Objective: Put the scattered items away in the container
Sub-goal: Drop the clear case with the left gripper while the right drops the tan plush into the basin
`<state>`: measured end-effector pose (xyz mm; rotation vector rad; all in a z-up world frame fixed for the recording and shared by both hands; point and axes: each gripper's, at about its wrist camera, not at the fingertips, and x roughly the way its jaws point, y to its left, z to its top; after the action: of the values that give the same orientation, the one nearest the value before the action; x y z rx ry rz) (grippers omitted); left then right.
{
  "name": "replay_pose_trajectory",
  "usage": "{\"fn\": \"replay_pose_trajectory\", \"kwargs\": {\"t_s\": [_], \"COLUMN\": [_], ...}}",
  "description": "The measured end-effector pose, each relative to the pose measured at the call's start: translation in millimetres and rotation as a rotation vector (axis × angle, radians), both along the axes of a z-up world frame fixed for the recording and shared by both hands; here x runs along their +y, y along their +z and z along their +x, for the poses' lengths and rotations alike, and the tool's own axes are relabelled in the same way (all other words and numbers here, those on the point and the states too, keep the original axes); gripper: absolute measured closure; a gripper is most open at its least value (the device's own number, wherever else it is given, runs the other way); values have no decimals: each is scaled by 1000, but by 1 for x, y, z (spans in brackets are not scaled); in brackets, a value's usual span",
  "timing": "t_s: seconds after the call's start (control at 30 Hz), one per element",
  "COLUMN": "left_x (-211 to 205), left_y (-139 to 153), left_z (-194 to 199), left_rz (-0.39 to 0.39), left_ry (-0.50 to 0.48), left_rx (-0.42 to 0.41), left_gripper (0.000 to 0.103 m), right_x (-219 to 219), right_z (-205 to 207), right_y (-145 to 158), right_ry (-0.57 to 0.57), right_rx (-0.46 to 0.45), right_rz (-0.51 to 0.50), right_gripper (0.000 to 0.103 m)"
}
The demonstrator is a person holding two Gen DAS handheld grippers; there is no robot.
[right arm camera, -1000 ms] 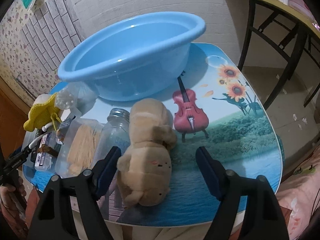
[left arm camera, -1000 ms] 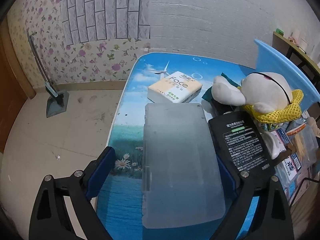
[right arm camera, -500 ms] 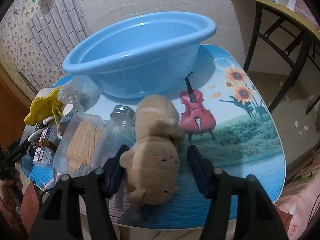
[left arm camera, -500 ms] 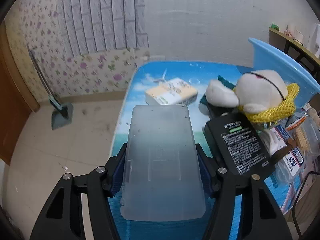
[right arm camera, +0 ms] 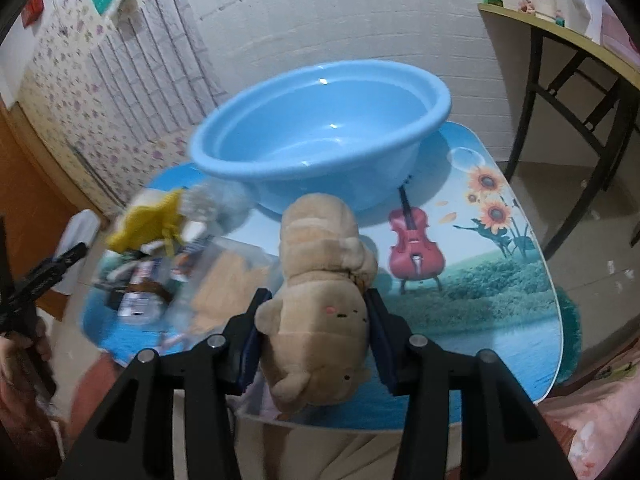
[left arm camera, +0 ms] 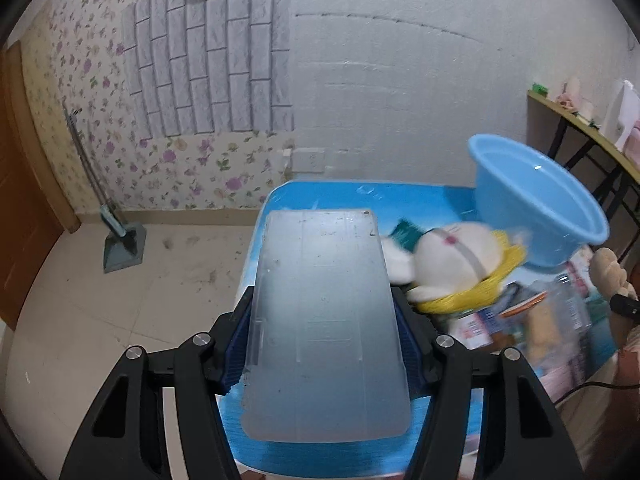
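My left gripper [left arm camera: 322, 340] is shut on a frosted clear plastic box [left arm camera: 324, 320], held above the table and tilted up. In the right wrist view my right gripper [right arm camera: 316, 332] is shut on a tan plush toy [right arm camera: 320, 288], lifted just in front of the blue basin [right arm camera: 320, 136]. The left wrist view shows that basin [left arm camera: 536, 216] at the right, with a white plush in a yellow knit scarf [left arm camera: 452, 264] beside it. A blurred pile of jars and packets [right arm camera: 168, 272] lies left of the tan plush.
The table [right arm camera: 500, 280] has a printed blue landscape top with a violin and sunflowers. A dark-legged desk [right arm camera: 568, 60] stands at the right, a dustpan [left arm camera: 122, 244] on the floor at the left. A person's hand [right arm camera: 24, 356] with the other gripper shows at the left edge.
Both grippers closed on their things and rose: the left lifted the frosted box off the table, the right lifted the tan plush. Both views now look higher over the table.
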<state>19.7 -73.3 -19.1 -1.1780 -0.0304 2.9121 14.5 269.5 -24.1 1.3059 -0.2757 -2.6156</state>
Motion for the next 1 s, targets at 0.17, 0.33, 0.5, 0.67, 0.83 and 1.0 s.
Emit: {"fn": "replay_pose_trajectory", "kwargs": {"t_s": [0.17,0.33,0.5,0.67,0.83,1.0], "left_x": [38,78,125,171,206,225], "left_y": [27,47,51,49,41,31], "left_z": [-5,-28,-48,-65,-84,-103], "left_rz": [16,25,56,48,30,27], "left_ry": [-76,-146,-229,-307,-362,-388], "left_rx": [34,63,52,27,-4,-46], "left_gripper": [41,41,41,41,41,41], "right_x": [-2,5,18,26,29,32], "right_z": [9,-4,-26,-44,-64,-81], "right_y": [28,40,45,47,41,36], "right_ry": [28,26,-7,-11,6,18], "right_rx": [85,128,144,172,182,196], "right_rz": [-7,-21,-39,-60,-78,-100], "right_gripper": [57,57,57,57,57,57]}}
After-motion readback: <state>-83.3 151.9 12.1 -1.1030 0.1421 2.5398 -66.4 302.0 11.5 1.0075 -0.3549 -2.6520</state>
